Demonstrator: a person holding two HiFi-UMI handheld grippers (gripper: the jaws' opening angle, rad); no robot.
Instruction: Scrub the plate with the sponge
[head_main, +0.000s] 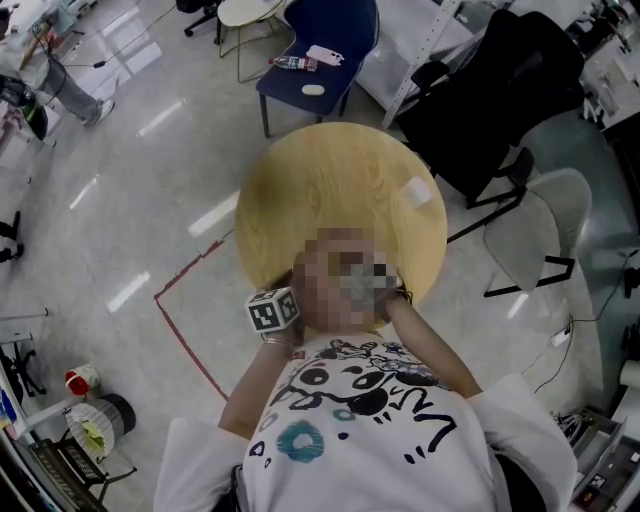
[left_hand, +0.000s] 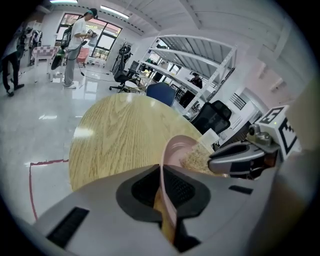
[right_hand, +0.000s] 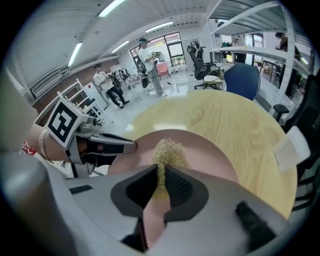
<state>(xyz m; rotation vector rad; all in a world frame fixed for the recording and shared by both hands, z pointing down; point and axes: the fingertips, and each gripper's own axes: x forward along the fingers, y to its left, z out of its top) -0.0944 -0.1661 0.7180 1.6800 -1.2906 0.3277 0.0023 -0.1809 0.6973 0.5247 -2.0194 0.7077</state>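
In the left gripper view, my left gripper (left_hand: 162, 172) is shut on the rim of a pink plate (left_hand: 176, 150), which it holds edge-on above the round wooden table (left_hand: 120, 135). My right gripper (right_hand: 161, 172) is shut on a coarse yellowish sponge (right_hand: 167, 150). The sponge rests against the plate's (right_hand: 205, 157) inner face. From the left gripper view the sponge (left_hand: 197, 157) shows beside the right gripper (left_hand: 240, 159). The right gripper view shows the left gripper (right_hand: 95, 145) at the plate's left edge. In the head view only the left gripper's marker cube (head_main: 272, 310) shows; a blurred patch hides the plate.
A white folded cloth or paper (head_main: 417, 191) lies on the table's (head_main: 330, 180) far right part. Beyond the table stand a blue chair (head_main: 315, 50), a black office chair (head_main: 500, 100) and a grey chair (head_main: 545, 230). Red tape (head_main: 185, 330) marks the floor. People (right_hand: 150, 65) stand far off.
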